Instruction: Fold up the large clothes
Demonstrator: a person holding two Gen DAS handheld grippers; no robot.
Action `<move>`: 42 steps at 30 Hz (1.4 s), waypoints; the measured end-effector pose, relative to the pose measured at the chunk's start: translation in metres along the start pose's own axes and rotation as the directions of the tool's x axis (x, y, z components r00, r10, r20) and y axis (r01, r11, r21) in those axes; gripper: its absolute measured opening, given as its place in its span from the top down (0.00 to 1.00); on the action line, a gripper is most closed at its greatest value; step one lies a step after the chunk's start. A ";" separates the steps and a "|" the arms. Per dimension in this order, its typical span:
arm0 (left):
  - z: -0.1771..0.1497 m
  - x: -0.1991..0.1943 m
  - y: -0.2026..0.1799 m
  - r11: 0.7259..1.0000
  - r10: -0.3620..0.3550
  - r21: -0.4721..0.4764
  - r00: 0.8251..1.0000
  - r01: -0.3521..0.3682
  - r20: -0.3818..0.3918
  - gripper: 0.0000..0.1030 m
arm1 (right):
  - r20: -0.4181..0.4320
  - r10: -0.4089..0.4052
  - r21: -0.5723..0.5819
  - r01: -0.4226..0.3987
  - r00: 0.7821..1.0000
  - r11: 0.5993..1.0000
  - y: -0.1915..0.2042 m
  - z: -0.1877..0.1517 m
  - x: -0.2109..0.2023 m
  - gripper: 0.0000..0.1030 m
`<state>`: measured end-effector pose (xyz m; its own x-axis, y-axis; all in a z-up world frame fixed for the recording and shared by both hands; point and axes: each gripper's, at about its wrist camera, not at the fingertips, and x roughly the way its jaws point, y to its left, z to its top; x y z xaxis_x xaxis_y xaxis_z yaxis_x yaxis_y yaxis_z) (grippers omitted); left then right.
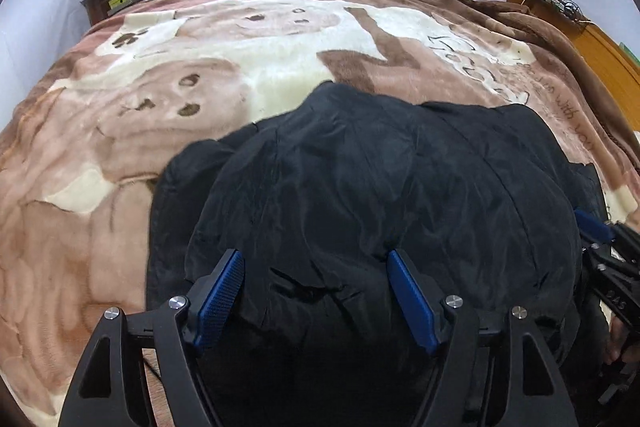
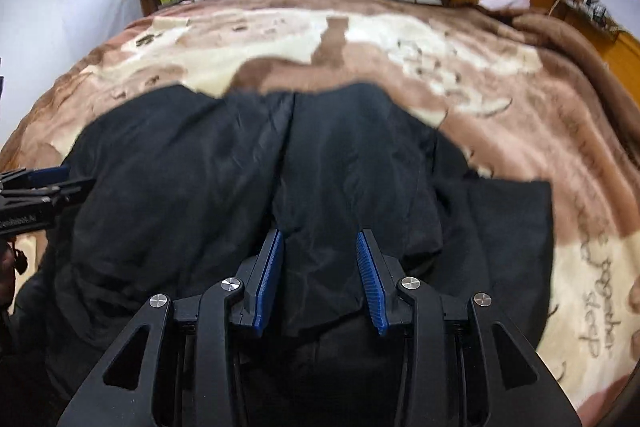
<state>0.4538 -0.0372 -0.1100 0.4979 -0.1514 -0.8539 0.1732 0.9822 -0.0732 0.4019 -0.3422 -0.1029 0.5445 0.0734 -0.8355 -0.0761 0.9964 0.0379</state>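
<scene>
The left gripper and right gripper are held apart, unclamped, above the near hem of the large black padded garment. The garment's long axis is seen running away toward the far side of the brown plush blanket, each gripper equally near.

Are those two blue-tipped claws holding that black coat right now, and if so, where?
Nothing is held. Both the left hand-held gripper and the right hand-held gripper are open above the black padded coat, near its closest edge.

Blanket: "together sleep", "with you"
</scene>
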 end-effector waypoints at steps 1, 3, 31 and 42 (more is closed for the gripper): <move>-0.002 0.005 0.000 1.000 -0.004 0.005 1.000 0.004 -0.014 0.27 | -0.008 0.008 0.013 -0.008 1.000 1.000 -0.003 -0.002 0.003 0.62; -0.004 0.011 -0.002 1.000 0.002 0.018 0.999 -0.001 -0.032 0.27 | -0.007 0.001 0.020 -0.001 1.000 1.000 -0.003 -0.007 0.007 0.62; -0.027 -0.001 0.001 0.999 -0.044 -0.028 0.997 0.043 -0.070 0.24 | -0.060 0.193 -0.008 -0.193 0.979 0.981 0.053 -0.019 0.004 0.62; -0.037 0.016 -0.001 1.000 -0.023 0.007 0.998 0.023 -0.062 0.16 | -0.087 0.131 -0.050 -0.136 0.988 0.989 0.061 -0.020 0.022 0.62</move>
<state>0.4304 -0.0369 -0.1423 0.4402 -0.1666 -0.8823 0.1904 0.9776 -0.0895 0.3921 -0.2806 -0.1300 0.4547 0.1992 -0.8681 -0.1911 0.9738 0.1233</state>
